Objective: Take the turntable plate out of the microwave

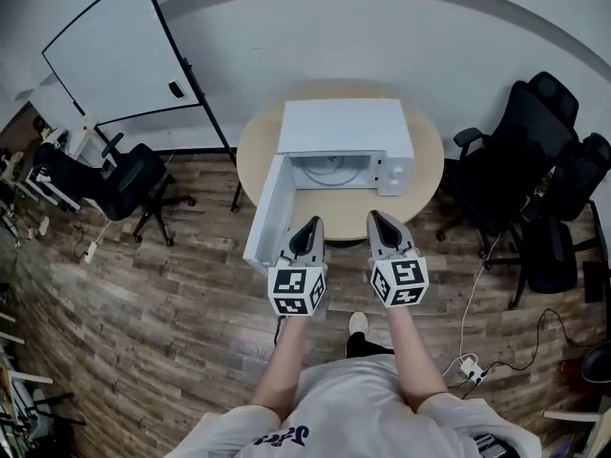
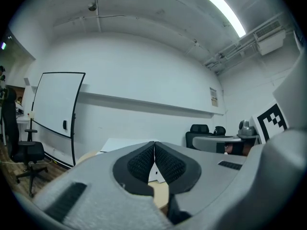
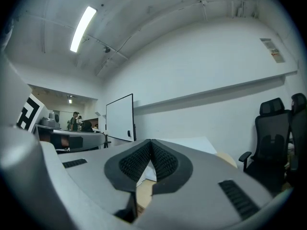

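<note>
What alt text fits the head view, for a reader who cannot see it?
A white microwave stands with its door swung open on a round wooden table, and the person's left gripper and right gripper, both shut and empty, point at it from in front. Black office chairs and a whiteboard stand around.

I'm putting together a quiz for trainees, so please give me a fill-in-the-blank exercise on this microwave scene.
1. The door of the microwave stands ___.
2. The turntable plate lies ___ the microwave.
3. The left tool and the right tool both have their jaws ___, with nothing between them.
Missing words: open; inside; shut.
</note>
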Tool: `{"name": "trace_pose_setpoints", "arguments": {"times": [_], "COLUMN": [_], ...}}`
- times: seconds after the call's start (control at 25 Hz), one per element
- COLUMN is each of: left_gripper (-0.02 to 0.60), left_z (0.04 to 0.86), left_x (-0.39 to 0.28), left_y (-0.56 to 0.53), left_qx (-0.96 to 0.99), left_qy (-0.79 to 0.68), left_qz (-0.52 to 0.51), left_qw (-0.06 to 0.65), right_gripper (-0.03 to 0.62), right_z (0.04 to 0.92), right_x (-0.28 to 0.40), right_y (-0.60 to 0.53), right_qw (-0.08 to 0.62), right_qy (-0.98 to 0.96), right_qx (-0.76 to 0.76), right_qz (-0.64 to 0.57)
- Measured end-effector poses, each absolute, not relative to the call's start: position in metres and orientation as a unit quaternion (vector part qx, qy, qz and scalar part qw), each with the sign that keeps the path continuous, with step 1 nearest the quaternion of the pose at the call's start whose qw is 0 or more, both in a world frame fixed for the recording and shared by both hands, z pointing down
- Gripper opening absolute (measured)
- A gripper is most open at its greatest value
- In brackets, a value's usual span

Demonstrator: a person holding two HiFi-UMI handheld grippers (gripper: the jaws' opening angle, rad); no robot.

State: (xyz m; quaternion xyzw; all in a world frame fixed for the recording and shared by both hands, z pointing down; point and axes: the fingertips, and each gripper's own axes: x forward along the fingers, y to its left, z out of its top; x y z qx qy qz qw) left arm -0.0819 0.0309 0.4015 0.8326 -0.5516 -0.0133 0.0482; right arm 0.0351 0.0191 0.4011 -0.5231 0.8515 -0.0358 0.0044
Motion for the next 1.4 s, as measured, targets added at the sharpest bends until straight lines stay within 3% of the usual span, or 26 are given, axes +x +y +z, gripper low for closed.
{"name": "trace_pose_setpoints", "arguments": {"times": [0.56,1.4], "left_gripper": [0.017,0.018], "left_z": [0.439,0.571], "left_x": [-0.048,-0.065], "left_y": [-0.084,-0.184], "left_qx": [0.815,0.788], "left_qy": [-0.571,-0.556], "left_qz": [-0.002,0.027], "left_qw": [0.099,0.264], "right_gripper": [0.015,0.015], "right_z": [0.427,0.545], "right_x": [0.041,0.013], "right_y": [-0.101,-0.192], "right_qw": [-0.002,-0.072], "right_qy": [0.878,0.874], "right_qx": [-0.475,-0.457], "right_qz": [-0.064,-0.147]}}
